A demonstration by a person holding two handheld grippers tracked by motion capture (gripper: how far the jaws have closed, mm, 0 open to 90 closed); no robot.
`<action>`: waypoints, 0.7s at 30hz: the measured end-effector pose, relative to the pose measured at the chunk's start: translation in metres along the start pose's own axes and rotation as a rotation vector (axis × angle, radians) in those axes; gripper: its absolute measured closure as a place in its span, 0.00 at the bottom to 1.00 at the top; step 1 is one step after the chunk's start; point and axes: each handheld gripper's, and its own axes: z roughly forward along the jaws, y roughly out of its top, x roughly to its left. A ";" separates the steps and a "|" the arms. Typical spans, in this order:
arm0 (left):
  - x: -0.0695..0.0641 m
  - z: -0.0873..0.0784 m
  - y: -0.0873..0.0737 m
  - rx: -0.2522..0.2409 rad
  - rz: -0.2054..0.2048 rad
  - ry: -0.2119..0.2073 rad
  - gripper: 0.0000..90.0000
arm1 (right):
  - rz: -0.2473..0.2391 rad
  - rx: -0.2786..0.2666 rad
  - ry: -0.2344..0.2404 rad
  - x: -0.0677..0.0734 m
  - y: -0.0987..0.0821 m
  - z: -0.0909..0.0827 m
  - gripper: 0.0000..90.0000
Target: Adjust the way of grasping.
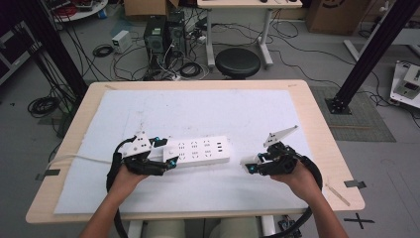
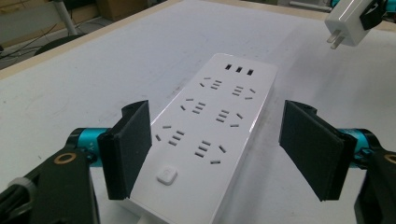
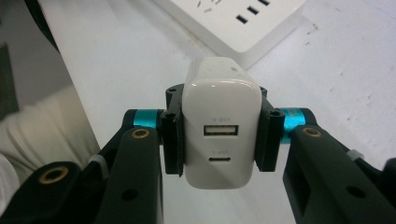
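A white power strip [image 1: 198,151] lies flat on the white mat, its button end toward my left gripper [image 1: 166,152]. In the left gripper view the strip [image 2: 210,135] lies between the jaws of the left gripper [image 2: 217,126], which is open. One pad [image 2: 128,149] stands at the strip's edge and the other stands clear of it. My right gripper [image 1: 253,163] is shut on a white USB charger [image 1: 246,160], held to the right of the strip, above the mat. The charger [image 3: 222,121] shows its ports in the right gripper view, and its prongs [image 2: 337,41] point toward the strip.
A white mat [image 1: 198,109] covers most of the wooden table [image 1: 317,114]. The strip's white cord [image 1: 74,158] runs off the left edge. A black stool [image 1: 237,62] stands beyond the far edge, among cables and computer cases on the floor.
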 end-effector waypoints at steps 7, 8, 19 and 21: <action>0.001 -0.003 -0.001 -0.012 -0.004 0.018 0.28 | -0.065 0.055 -0.024 0.002 0.006 0.000 0.70; 0.001 -0.003 -0.001 -0.012 -0.004 0.018 0.28 | -0.070 0.057 -0.027 0.003 0.006 0.000 0.70; 0.004 -0.019 -0.009 -0.060 -0.036 0.097 0.25 | -0.130 0.072 -0.050 0.002 0.018 0.002 0.70; 0.004 -0.022 -0.011 -0.068 -0.047 0.106 0.24 | -0.149 0.081 -0.058 0.002 0.021 0.003 0.70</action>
